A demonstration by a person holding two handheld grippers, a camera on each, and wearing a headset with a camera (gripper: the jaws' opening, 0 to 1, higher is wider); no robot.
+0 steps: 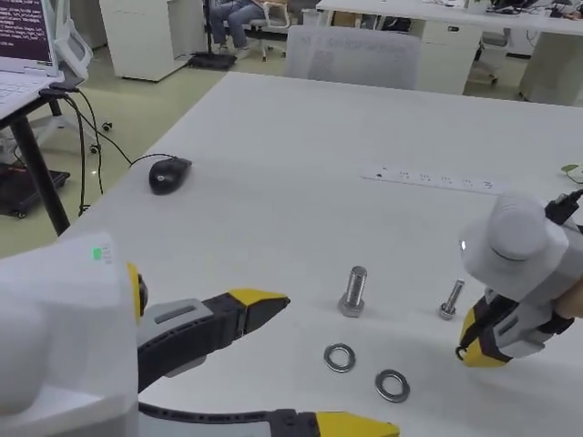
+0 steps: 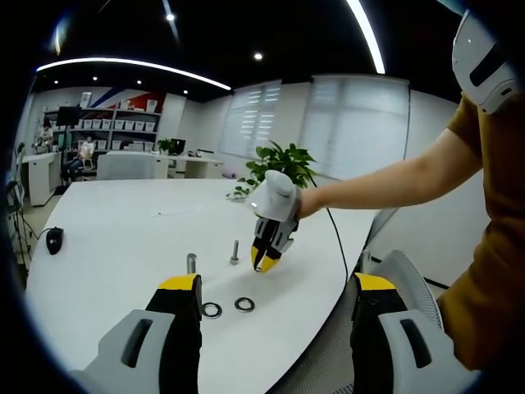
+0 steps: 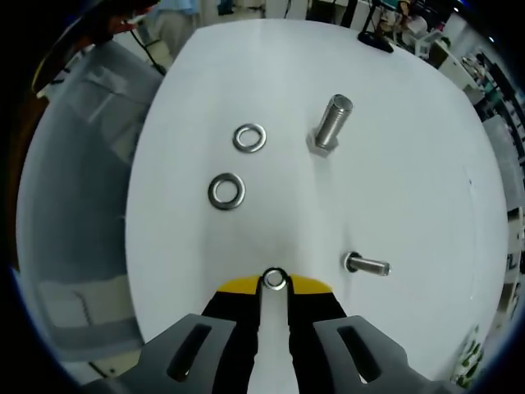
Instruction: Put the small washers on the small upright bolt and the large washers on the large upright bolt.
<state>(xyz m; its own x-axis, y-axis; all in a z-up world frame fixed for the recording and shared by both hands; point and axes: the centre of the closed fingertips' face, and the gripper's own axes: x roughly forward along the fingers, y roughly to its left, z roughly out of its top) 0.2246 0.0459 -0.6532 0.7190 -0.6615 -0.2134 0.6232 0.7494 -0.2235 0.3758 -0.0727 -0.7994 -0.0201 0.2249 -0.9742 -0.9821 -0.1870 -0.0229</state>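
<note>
Two large steel washers (image 1: 339,357) (image 1: 392,385) lie flat on the white table (image 1: 273,209), in front of the large upright bolt (image 1: 353,291). The small upright bolt (image 1: 451,299) stands to its right. My right gripper (image 1: 474,355) hovers just right of the small bolt, shut on a small washer (image 3: 274,280) pinched at its yellow tips. From the right gripper view (image 3: 274,285), the small bolt (image 3: 367,264) is close and the large bolt (image 3: 332,123) farther off. My left gripper (image 1: 310,364) stands open at the near left, and its view (image 2: 277,287) looks at the bolts and washers (image 2: 212,309).
A black mouse (image 1: 168,173) sits at the table's left, and a white power strip (image 1: 433,179) lies behind the bolts. A grey chair (image 1: 351,55) stands at the far edge. A laptop stand (image 1: 27,100) is off the table's left side.
</note>
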